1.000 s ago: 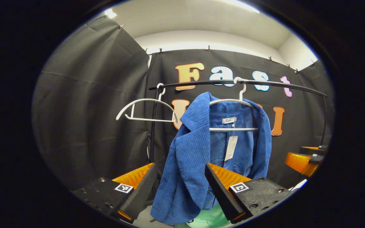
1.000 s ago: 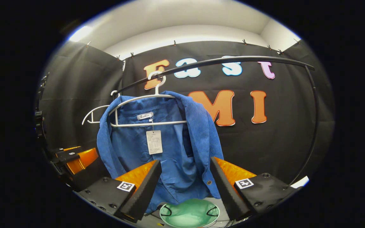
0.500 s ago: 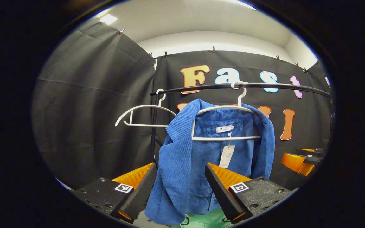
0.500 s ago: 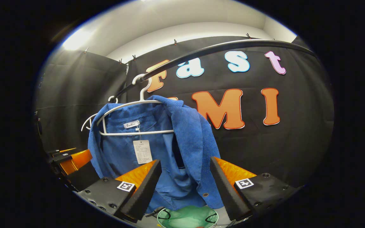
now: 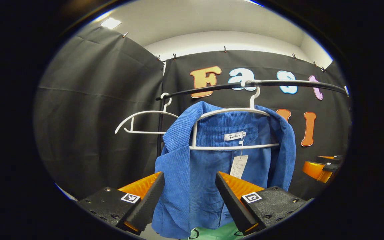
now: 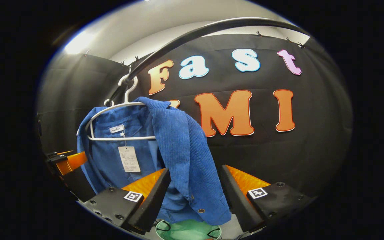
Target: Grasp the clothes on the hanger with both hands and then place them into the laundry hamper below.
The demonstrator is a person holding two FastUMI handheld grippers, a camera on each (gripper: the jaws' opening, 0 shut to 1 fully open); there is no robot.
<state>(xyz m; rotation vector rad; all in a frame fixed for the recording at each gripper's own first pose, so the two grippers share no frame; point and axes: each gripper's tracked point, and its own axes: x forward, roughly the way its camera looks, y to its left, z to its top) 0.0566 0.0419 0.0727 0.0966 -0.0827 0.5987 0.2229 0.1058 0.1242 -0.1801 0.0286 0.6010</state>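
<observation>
A blue corduroy jacket (image 5: 192,166) hangs open on a white hanger (image 5: 235,111) from the black rail (image 5: 278,84). In the left gripper view my left gripper (image 5: 188,196) is open, and the jacket's left front panel hangs between its fingers, untouched. In the right gripper view my right gripper (image 6: 195,196) is open too, with the jacket (image 6: 182,160) and its right front panel between the fingers. The green laundry hamper (image 6: 187,230) sits below the jacket's hem. The other gripper shows far off as orange and black parts (image 5: 318,166) (image 6: 67,161).
An empty white hanger (image 5: 143,120) hangs on the rail left of the jacket. The rail's black upright post (image 5: 160,133) stands behind it. A paper tag (image 6: 129,159) dangles inside the jacket's collar. Black cloth walls close the booth on all sides.
Both grippers have moved closer to the jacket and outward, so each front panel now hangs between a pair of fingers. Both stay open. The hamper has sunk lower in both views.
</observation>
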